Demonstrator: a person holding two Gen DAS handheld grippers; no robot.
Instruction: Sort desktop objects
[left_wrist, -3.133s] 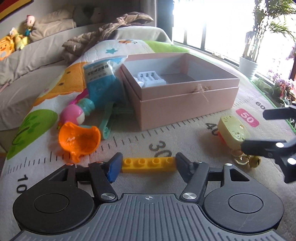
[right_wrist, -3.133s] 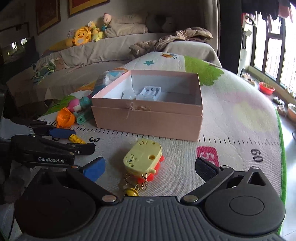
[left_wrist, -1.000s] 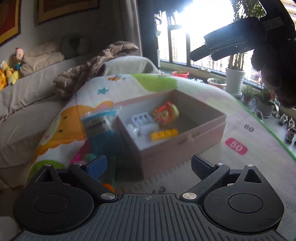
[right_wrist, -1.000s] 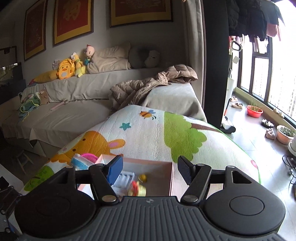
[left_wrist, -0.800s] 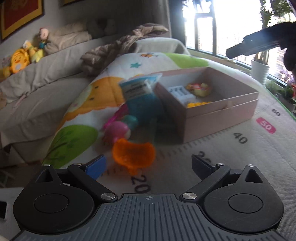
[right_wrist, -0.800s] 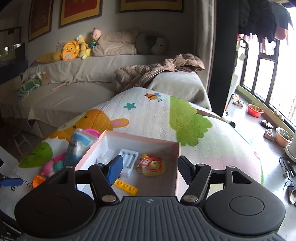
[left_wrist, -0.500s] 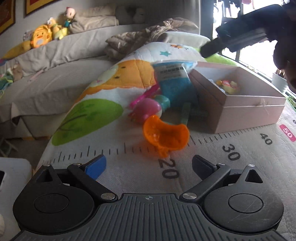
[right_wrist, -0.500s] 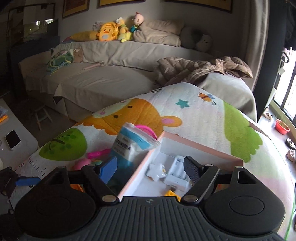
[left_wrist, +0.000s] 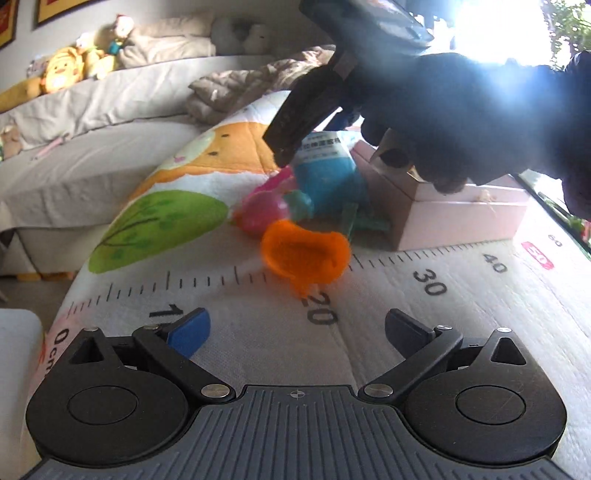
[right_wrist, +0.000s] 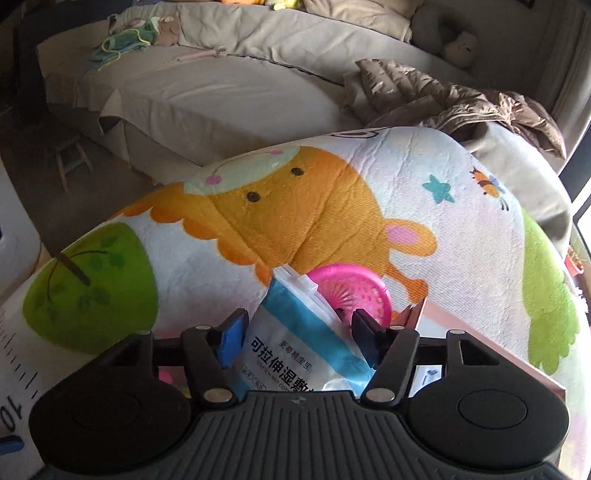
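A blue and white wipes packet (right_wrist: 299, 343) leans against the pink box (right_wrist: 491, 354). My right gripper (right_wrist: 295, 332) is open with one finger on each side of the packet; whether the pads touch it is unclear. In the left wrist view the packet (left_wrist: 328, 173) sits left of the pink box (left_wrist: 461, 214), partly behind the right gripper and gloved hand. My left gripper (left_wrist: 295, 328) is open and empty, low over the mat, short of the orange scoop toy (left_wrist: 306, 254). A pink ball toy (left_wrist: 262, 214) and green toy (left_wrist: 354, 221) lie behind the scoop.
A pink round strainer (right_wrist: 351, 291) lies behind the packet. The play mat (left_wrist: 424, 314) with a printed ruler covers the surface; its left edge drops off to the floor. A grey sofa (right_wrist: 221, 85) with plush toys and a brown jacket (right_wrist: 461, 99) stands beyond.
My right gripper has come down over the toy pile and now straddles the wipes packet. My left gripper has moved slightly closer to the orange scoop, still open.
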